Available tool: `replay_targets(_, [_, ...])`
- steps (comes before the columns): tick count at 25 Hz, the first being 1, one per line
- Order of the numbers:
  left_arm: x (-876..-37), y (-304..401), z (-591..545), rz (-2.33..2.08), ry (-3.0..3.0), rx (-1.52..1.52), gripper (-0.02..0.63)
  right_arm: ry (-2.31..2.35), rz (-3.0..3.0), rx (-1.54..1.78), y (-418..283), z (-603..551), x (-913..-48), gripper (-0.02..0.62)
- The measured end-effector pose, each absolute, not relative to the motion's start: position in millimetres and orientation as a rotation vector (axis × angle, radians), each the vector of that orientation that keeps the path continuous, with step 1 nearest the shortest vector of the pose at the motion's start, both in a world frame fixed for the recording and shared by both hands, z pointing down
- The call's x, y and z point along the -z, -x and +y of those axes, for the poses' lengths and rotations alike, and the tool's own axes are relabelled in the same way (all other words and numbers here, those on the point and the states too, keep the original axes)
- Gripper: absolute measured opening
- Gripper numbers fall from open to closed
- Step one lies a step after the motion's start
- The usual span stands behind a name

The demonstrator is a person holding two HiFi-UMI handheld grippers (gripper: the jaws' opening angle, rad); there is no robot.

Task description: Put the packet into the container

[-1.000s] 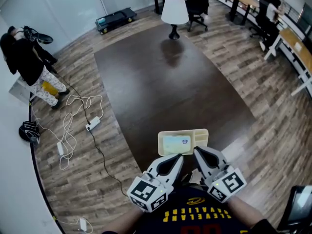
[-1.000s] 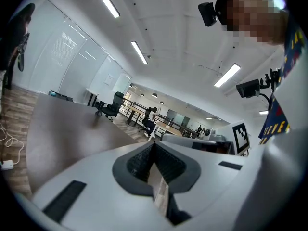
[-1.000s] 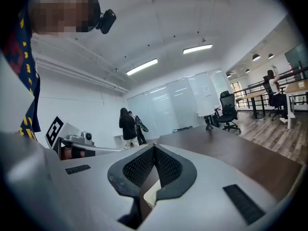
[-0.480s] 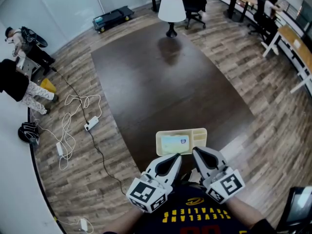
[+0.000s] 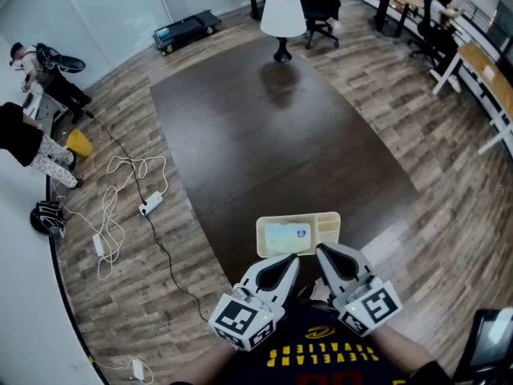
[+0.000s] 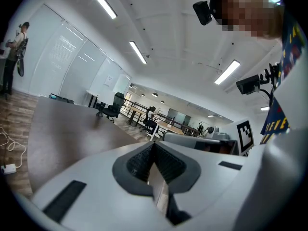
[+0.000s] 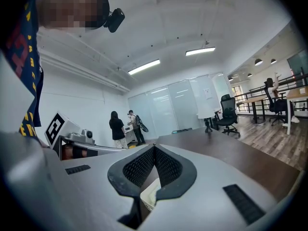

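Packet (image 5: 284, 235) in container (image 5: 298, 216), print illegible, left gripper (image 5: 292, 257), right gripper (image 5: 321, 250), fingers (image 6: 166, 165) closed, empty

Bright, even indoor light from ceiling strip lights (image 6: 138, 52); no hard shadows. The head view is sharp, with heavy fisheye bowing the wood floor (image 5: 104, 311) at the edges. The dark table (image 5: 264, 135) carries a dull sheen, and a pale glare patch lies on the floor by its near right corner. Both gripper views have black vignette corners and strong curvature. The close-up bodies of the left gripper (image 6: 153, 146) and right gripper (image 7: 154, 148) look slightly soft.
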State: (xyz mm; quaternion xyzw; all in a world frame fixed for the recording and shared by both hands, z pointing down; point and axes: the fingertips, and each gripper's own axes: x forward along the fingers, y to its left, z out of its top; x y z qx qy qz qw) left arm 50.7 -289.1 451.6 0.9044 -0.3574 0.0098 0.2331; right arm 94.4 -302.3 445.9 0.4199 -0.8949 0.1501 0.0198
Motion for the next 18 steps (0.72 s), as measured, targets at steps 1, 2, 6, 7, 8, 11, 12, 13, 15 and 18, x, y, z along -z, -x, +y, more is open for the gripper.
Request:
replay_targets(1, [-451.3,-51.2,-289.1,-0.98,-2.481,-0.027,0.0,-1.301,-2.778,-0.464,-94.5,-301.9,-445.7,0.009])
replay_targets(2, [-451.3,-51.7,-289.0,-0.978,-2.48,-0.027,0.0,-1.3,-2.779,-0.463,-94.5,-301.6,-445.3,0.009])
replay_targets(6, [-453.5,-52.1,-287.5,-0.98,-2.49,-0.033,0.0,-1.295,-2.784,-0.462,-94.1,-299.5,-444.5,0.009])
replay_targets(7, [-453.5,-52.1,-287.3,-0.98,-2.489,-0.033,0.0,-1.294,-2.785,-0.463,-94.0,-299.0,-444.5,0.009])
replay_targets(8, [-453.3,-52.0,-287.1,-0.979,-2.487,-0.032,0.0,-1.293,-2.785,-0.465,-93.8,-298.7,-444.5,0.009])
replay_targets(11, [-454.2,-50.8,-287.6,-0.978,-2.486,-0.035,0.0,-1.295,-2.783,-0.468,-92.9,-299.0,-445.1,0.009])
replay_targets(12, [-454.4,-50.9,-287.7,-0.973,-2.486,-0.034,0.0,-1.295,-2.783,-0.471,-92.4,-299.3,-445.6,0.009])
replay_targets(13, [-454.6,-51.1,-287.7,-0.969,-2.486,-0.034,0.0,-1.295,-2.783,-0.472,-91.8,-299.5,-446.1,0.009])
replay_targets(15, [-454.6,-51.6,-287.5,-0.966,-2.491,-0.036,0.0,-1.293,-2.783,-0.473,-91.2,-299.2,-446.5,0.009])
replay_targets(18, [-454.1,-52.6,-287.2,-0.964,-2.505,-0.043,0.0,-1.292,-2.782,-0.474,-91.1,-299.0,-446.3,0.009])
